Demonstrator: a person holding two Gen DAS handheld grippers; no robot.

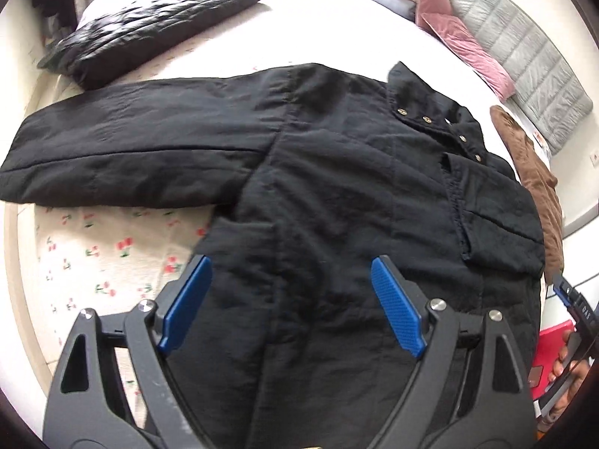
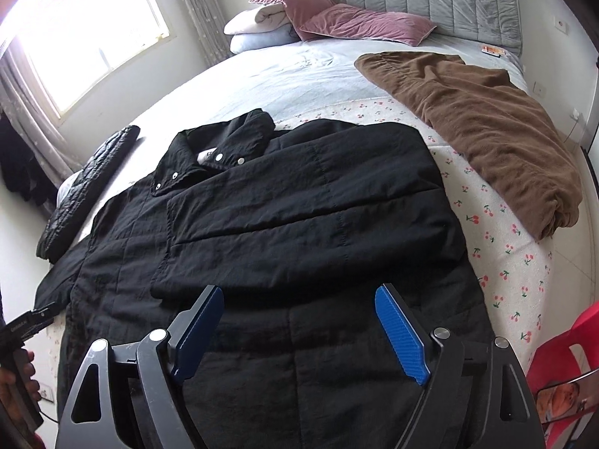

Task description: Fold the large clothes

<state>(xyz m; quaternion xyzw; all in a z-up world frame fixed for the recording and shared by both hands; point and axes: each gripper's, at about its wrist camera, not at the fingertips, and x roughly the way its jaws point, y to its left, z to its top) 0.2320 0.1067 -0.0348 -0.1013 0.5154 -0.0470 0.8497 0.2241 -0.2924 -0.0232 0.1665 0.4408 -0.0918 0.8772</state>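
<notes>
Left claw (image 1: 288, 292) agape, black jacket (image 1: 337, 187) beneath

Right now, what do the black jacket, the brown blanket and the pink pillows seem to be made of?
The black jacket looks like matte woven nylon or polyester, lightly padded: fine crinkles, quilting seams, metal snaps. The brown blanket seems fleece or plush: fuzzy, dull surface, soft folds. The pink pillows look like velvet: a soft sheen changing along the creases. I cannot confirm the fibres.
</notes>
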